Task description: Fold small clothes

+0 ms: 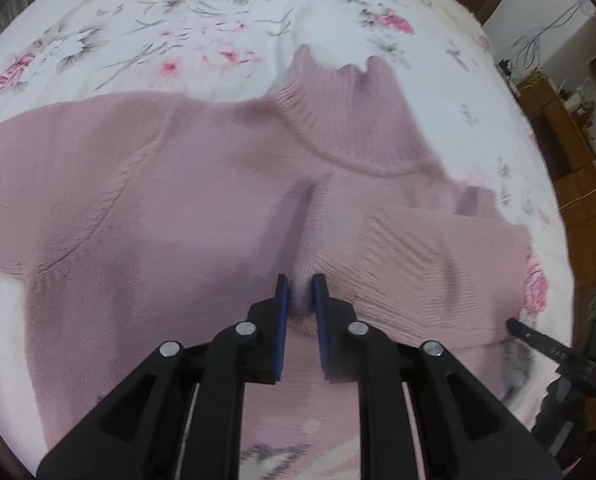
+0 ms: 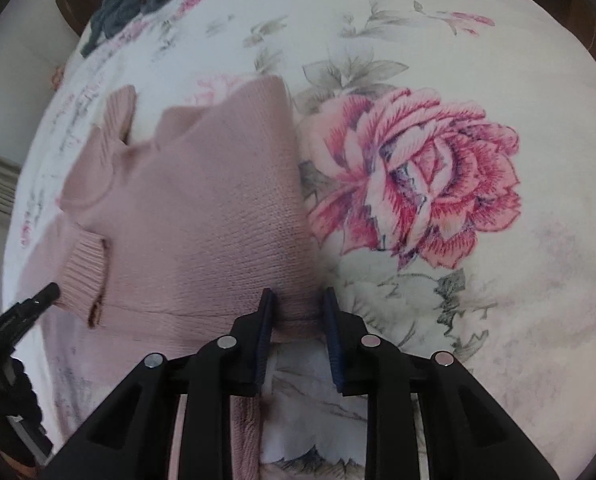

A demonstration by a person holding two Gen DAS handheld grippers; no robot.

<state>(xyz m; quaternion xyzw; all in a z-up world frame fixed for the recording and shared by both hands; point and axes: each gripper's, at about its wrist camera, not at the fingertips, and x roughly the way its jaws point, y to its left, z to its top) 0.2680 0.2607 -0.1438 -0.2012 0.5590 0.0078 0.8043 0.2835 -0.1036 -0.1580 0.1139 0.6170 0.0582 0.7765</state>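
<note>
A pink knit turtleneck sweater (image 1: pixel 178 200) lies spread on a floral bedsheet (image 1: pixel 178 32). Its ribbed collar (image 1: pixel 337 108) points away from me. One sleeve is folded across the body, and its ribbed cuff (image 1: pixel 417 240) lies on top. My left gripper (image 1: pixel 301 288) is shut on a raised pinch of the sweater's body. In the right wrist view the sweater (image 2: pixel 202 208) lies left of a large printed rose. My right gripper (image 2: pixel 298 302) is shut on its near edge. The folded cuff (image 2: pixel 84 264) lies to the left, and the left gripper's finger (image 2: pixel 38 298) pokes in beside it.
A pile of dark grey and red clothes (image 2: pixel 138 4) lies at the bed's far end. Wooden furniture (image 1: pixel 569 160) and cables stand beyond the bed's right side. Bare sheet (image 2: pixel 497 280) stretches to the right of the sweater.
</note>
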